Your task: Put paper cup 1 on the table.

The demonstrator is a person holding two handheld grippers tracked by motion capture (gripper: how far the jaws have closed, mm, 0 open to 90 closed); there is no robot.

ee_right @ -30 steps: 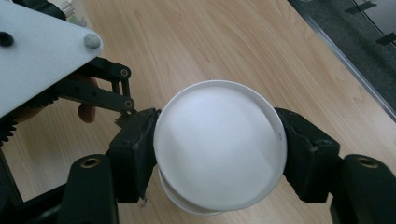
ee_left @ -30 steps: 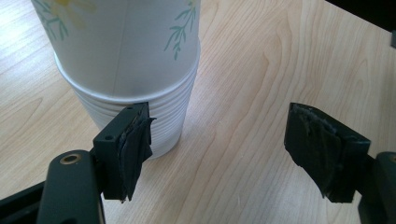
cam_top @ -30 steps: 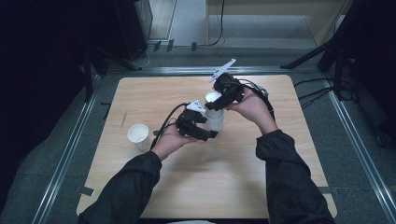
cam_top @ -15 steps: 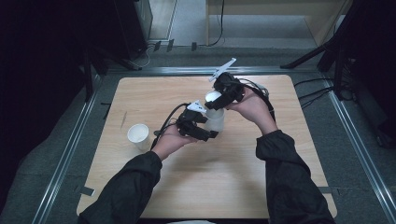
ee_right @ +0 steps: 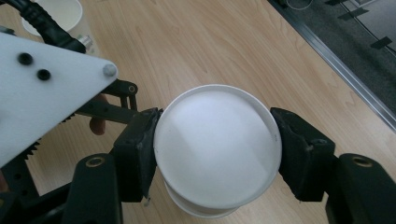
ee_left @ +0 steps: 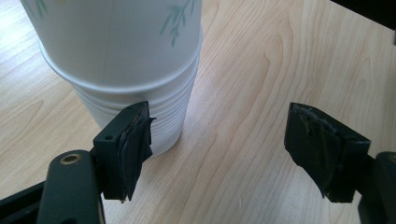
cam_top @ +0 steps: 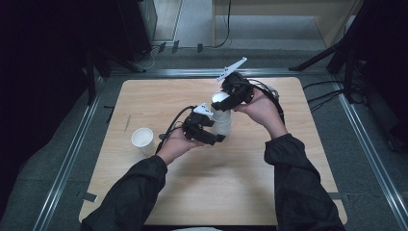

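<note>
Item: stack of white paper cups (cam_top: pixel 222 120), standing upright near the middle of the desk (cam_top: pixel 240 192), slightly toward the far edge. Upper cup (ee_right: pixel 217 147), leaf-printed, nested in a ribbed lower cup (ee_left: pixel 149 121) whose base rested on the desk. Right hand-held gripper (cam_top: pixel 226 98): came from above, its jaws had just been closing and now pressed on opposite sides of the upper cup's rim, the cup between them. Left hand-held gripper (cam_top: pixel 211 137): low, at the near-left side of the stack; jaws partly open and holding nothing, one pad just beside the ribbed lower cup, the other well clear of it. Separate item: single white cup (cam_top: pixel 143 139), upright, toward the left edge. Progress, as judged: one cup apparently already set aside; upper cup gripped but not lifted out; separation remained, and the lower cup was not yet clamped.
</note>
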